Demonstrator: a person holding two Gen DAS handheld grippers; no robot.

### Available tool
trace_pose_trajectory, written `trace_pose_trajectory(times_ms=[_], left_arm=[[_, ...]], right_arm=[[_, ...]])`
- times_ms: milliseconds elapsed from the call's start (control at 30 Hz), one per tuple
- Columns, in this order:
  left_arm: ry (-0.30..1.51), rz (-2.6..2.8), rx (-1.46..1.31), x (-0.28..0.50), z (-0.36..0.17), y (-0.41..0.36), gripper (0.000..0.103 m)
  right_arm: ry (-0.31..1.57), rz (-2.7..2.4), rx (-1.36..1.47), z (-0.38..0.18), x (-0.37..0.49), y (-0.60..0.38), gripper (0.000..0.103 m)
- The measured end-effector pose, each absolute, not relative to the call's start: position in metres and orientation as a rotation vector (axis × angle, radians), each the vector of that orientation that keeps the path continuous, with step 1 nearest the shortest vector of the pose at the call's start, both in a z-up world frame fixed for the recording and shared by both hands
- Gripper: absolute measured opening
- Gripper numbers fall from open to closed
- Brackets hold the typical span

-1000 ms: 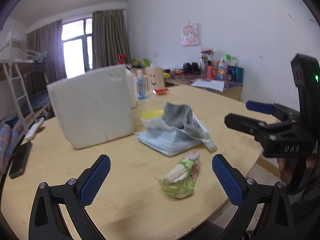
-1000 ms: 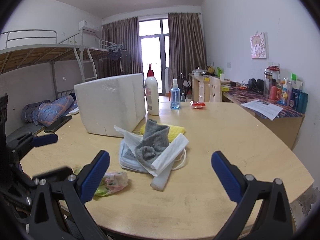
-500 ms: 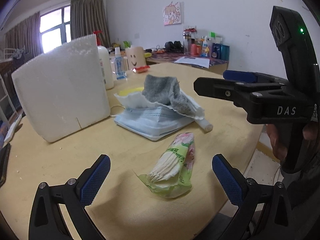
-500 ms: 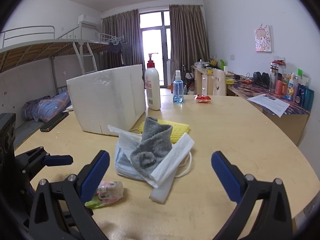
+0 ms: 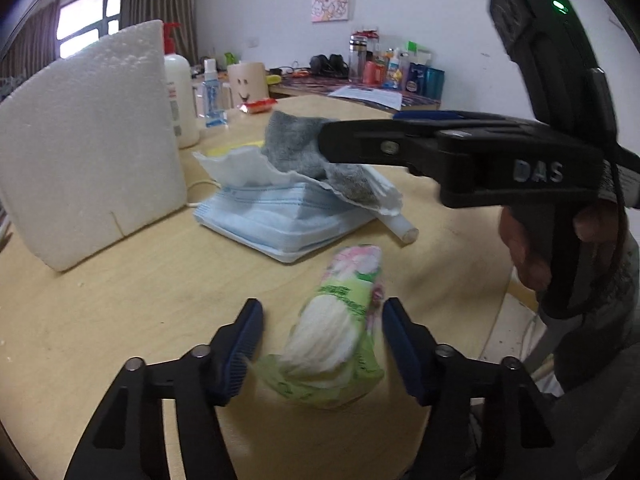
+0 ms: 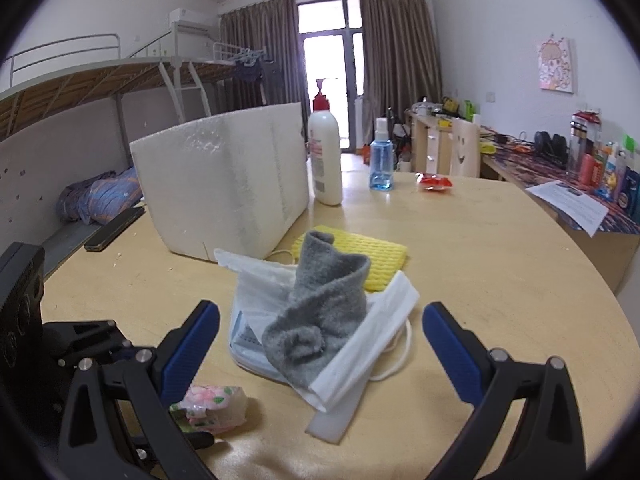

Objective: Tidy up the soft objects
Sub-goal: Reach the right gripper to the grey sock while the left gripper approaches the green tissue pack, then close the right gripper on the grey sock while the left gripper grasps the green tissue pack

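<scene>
Your left hand-held gripper sits w/ a soft green-and-pink plastic tissue packet between its blue pads; the jaws have just been closing, but a gap shows on the left side and the right pad looks just at the wrapper, so no firm squeeze yet. The packet lies on the pale wooden tabletop near its front edge, its near end crumpled, white tissue showing through, the print blurred. Just beyond it is a heap: a grey fuzzy sock draped over white wrapping and a flat stack of light-blue face masks, w/ a yellow ribbed sponge cloth half hidden behind. Your right hand-held gripper hangs wide apart around the sock, touching nothing. A white foam block hides whatever is behind it.
</scene>
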State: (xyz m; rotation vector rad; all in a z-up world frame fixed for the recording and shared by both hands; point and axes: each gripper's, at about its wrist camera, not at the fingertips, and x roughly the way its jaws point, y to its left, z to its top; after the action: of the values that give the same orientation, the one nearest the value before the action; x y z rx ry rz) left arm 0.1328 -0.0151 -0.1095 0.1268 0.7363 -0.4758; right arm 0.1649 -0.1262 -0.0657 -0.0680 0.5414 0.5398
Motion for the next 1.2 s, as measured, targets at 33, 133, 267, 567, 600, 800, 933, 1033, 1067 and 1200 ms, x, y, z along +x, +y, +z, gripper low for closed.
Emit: trace_pose_trajectory(times_ms=[33,133,267,567,600,800,933,1033,1067,1200], left_arm=[[0.736,-0.478,0.125,0.134,-0.109,-0.016,0.059],[0.732,-0.483,0.117,0.131,-0.109,-0.015,0.047],[0.730,-0.484,0.106,0.131,-0.110,-0.015,0.036],[0.729,-0.506,0.076,0.131,-0.109,-0.012,0.029],[0.729,-0.507,0.073,0.131,-0.108,-0.012,0.029],[0.725,-0.504,0.065,0.131,-0.109,-0.009,0.029],[0.713,-0.498,0.063,0.128,-0.110,-0.008,0.026],[0.699,-0.489,0.074,0.125,-0.108,-0.008,0.024],[0.694,-0.485,0.078,0.124,-0.107,-0.008,0.024],[0.673,-0.467,0.071,0.120,-0.101,-0.005,0.024]], right_arm=[[0.545,0.544,-0.074,-0.065,0.167,-0.125,0.102],[0.567,0.543,-0.098,-0.066,0.174,-0.119,0.091],[0.598,0.558,-0.125,-0.066,0.185,-0.109,0.083],[0.665,0.548,-0.166,-0.074,0.202,-0.101,0.064],[0.671,0.543,-0.168,-0.075,0.203,-0.101,0.061],[0.693,0.526,-0.167,-0.078,0.205,-0.103,0.028],[0.678,0.532,-0.151,-0.074,0.203,-0.106,0.014],[0.670,0.539,-0.127,-0.070,0.201,-0.111,0.013],[0.666,0.536,-0.119,-0.068,0.201,-0.113,0.012],[0.648,0.539,-0.099,-0.061,0.197,-0.118,0.011]])
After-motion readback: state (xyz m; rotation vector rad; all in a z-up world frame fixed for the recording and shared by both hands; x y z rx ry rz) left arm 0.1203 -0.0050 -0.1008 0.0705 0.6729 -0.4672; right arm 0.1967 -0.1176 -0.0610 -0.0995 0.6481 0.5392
